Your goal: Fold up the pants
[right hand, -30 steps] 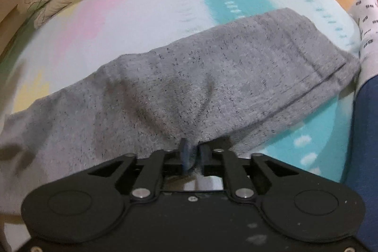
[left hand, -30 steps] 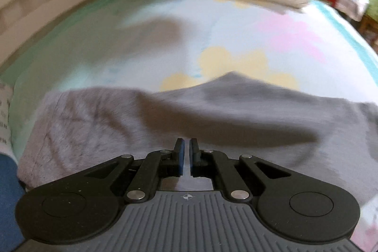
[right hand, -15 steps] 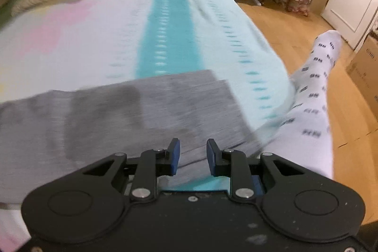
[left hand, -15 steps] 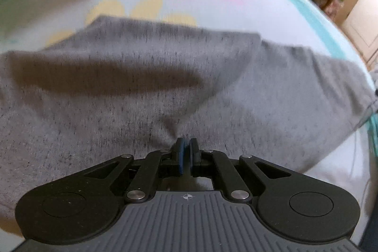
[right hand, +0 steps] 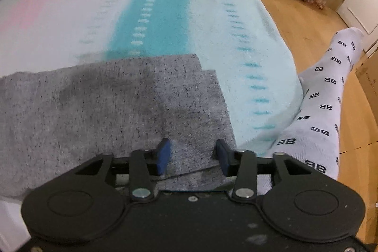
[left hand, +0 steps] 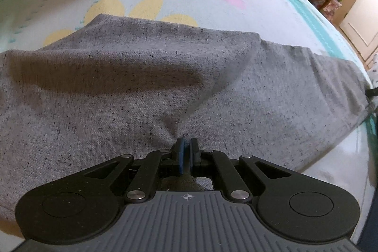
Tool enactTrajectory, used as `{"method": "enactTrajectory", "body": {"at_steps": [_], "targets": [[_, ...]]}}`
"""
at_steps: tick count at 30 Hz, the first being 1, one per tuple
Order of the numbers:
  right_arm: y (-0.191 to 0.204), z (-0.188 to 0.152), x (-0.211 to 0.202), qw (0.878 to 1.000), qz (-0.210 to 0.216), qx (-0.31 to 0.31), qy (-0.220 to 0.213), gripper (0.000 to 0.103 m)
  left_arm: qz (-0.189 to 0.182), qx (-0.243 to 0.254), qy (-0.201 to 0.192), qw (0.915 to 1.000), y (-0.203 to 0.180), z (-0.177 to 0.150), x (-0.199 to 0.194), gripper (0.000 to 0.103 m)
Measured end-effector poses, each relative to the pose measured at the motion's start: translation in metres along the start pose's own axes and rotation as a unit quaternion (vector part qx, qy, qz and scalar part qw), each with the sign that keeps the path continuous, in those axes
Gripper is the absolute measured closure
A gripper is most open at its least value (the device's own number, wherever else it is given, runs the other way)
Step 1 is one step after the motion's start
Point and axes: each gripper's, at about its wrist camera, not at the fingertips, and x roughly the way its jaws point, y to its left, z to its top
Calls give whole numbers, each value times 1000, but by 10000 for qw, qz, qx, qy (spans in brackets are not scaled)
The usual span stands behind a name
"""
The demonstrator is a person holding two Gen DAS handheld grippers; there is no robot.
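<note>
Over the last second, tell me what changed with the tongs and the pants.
The right tongs let go of the gray pants: shut on a pinch of cloth a second ago, they now stand open over the flat leg ends. The left tongs stayed clamped on the fabric, which still lies across the bed.

right tool [right hand: 191, 156]: released pants [right hand: 106, 105], opened wider | left view: sharper
</note>
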Motion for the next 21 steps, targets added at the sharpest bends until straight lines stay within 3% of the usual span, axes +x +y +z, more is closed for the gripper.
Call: {"method": "enactTrajectory", "body": {"at_steps": [3, 7, 10, 14, 16, 19, 21], "targets": [[6, 1, -15, 9998, 37, -152, -112, 94, -29, -12, 34, 10000, 0, 1, -1, 98], [13, -3, -40, 9970, -485, -571, -218, 94, -45, -44, 59, 10000, 1, 3, 0, 98], [1, -7, -30, 9984, -439, -341, 49, 94, -21, 25, 53, 10000, 0, 3, 0, 98], [17, -10, -9, 9949, -649, -721, 292, 93, -27, 16, 69, 10000, 0, 2, -2, 98], [25, -11, -4, 9909, -871, -979, 319, 88, -64, 22, 82, 9999, 2, 0, -2, 98], [32, -8, -9, 9853, -1201, -1201, 177, 70, -148, -47, 154, 9998, 7, 2, -7, 98], [37, -5, -22, 9830, -1332, -1264, -37, 70, -205, -149, 81, 9996, 13, 5, -16, 98]]}}
